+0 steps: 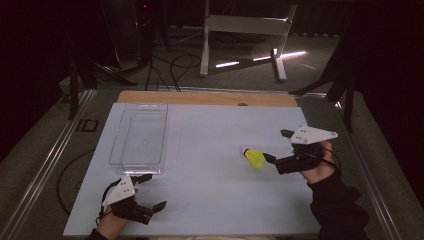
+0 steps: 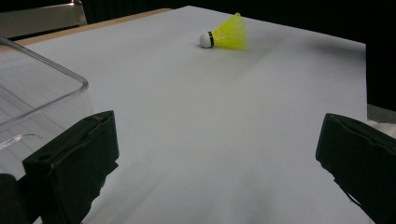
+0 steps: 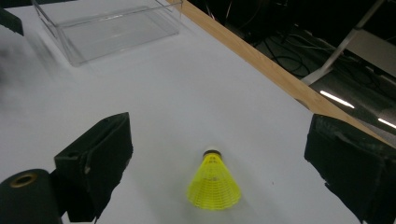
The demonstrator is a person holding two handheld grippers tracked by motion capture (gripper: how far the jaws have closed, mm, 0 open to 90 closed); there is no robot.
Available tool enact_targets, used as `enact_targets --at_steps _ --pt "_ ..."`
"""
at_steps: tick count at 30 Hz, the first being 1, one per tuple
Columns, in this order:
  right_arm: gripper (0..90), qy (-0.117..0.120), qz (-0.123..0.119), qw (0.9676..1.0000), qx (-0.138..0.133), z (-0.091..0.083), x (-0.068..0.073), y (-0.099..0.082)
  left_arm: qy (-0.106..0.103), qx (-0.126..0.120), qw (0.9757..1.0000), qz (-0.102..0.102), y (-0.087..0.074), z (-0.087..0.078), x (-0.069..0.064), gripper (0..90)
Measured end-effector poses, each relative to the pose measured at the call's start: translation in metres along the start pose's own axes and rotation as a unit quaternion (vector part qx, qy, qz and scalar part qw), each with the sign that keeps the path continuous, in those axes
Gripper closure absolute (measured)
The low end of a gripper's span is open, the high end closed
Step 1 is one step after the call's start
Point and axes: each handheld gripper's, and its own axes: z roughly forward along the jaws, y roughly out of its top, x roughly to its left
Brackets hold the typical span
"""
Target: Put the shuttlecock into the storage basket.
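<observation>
The left gripper, jaws spread wide and empty, rests beside a clear rectangular plastic tray, while the right gripper, equally wide open, frames a yellow mesh shuttlecock lying untouched on the white tabletop.

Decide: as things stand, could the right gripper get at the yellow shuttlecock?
Probably yes: the right gripper is open, and the shuttlecock lies on the white table between its jaws, with nothing between them.
</observation>
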Motion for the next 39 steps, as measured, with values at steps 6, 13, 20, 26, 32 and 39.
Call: enact_targets --at_steps 6,13,20,26,32,39 --pt "7.8 0.004 0.009 0.9999 0.01 0.009 -0.01 0.0 -0.001 0.001 1.0 0.001 0.0 0.0 0.0 0.4" --pt "7.9 0.011 0.024 0.9992 0.029 0.021 -0.021 -0.007 -0.001 0.001 1.0 0.0 0.0 0.0 0.0 0.4" --pt "8.3 0.008 0.036 0.9982 0.047 0.036 -0.034 -0.021 -0.002 0.001 1.0 0.001 0.0 0.0 0.0 0.4" --pt "9.0 0.018 0.042 0.9961 0.075 0.048 -0.042 -0.037 -0.003 0.001 1.0 0.001 0.0 0.0 0.0 0.4" --pt "8.9 0.025 0.056 0.9934 0.096 0.056 -0.048 -0.048 -0.003 0.002 1.0 0.0 0.0 0.001 0.0 0.4" --pt "8.9 0.037 0.072 0.9891 0.123 0.067 -0.05 -0.059 -0.004 0.002 1.0 0.0 0.0 0.001 0.0 0.4"
